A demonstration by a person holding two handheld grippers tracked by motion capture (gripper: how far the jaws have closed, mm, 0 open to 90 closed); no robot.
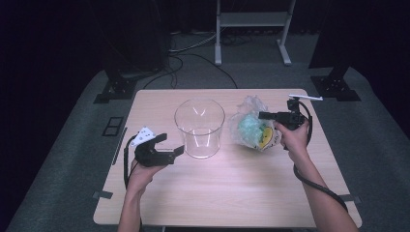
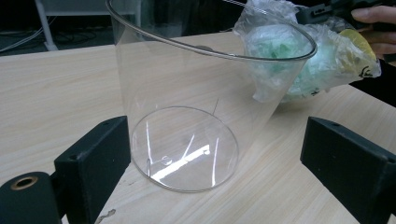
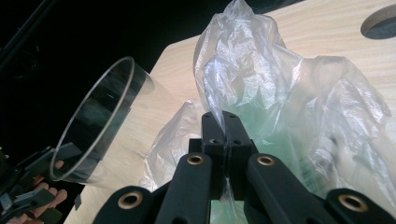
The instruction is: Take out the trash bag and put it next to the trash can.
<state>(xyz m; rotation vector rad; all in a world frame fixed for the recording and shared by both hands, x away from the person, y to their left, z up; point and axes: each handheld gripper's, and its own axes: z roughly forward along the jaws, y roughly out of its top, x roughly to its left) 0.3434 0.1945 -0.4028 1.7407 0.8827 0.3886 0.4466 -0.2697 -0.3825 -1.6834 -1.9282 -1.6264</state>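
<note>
A clear glass cylinder [image 1: 199,127] stands upright in the middle of the wooden table [image 1: 227,193]. Right of it lies a clear plastic bag [image 1: 250,126] with green and yellow contents. My right gripper [image 1: 261,115] is shut on the bag's thin plastic; in the right gripper view the film [image 3: 243,70] rises pinched between the closed jaws [image 3: 224,133]. My left gripper [image 1: 171,148] is open just left of the cylinder's base. In the left gripper view the cylinder [image 2: 196,93] stands ahead between the spread jaws, with the bag [image 2: 303,51] behind it to the right.
A white metal stand [image 1: 252,29] and cables lie on the floor beyond the table. Black stand bases [image 1: 113,89] [image 1: 335,87] sit near the table's far corners. A round hole [image 3: 379,21] is in the tabletop beyond the bag.
</note>
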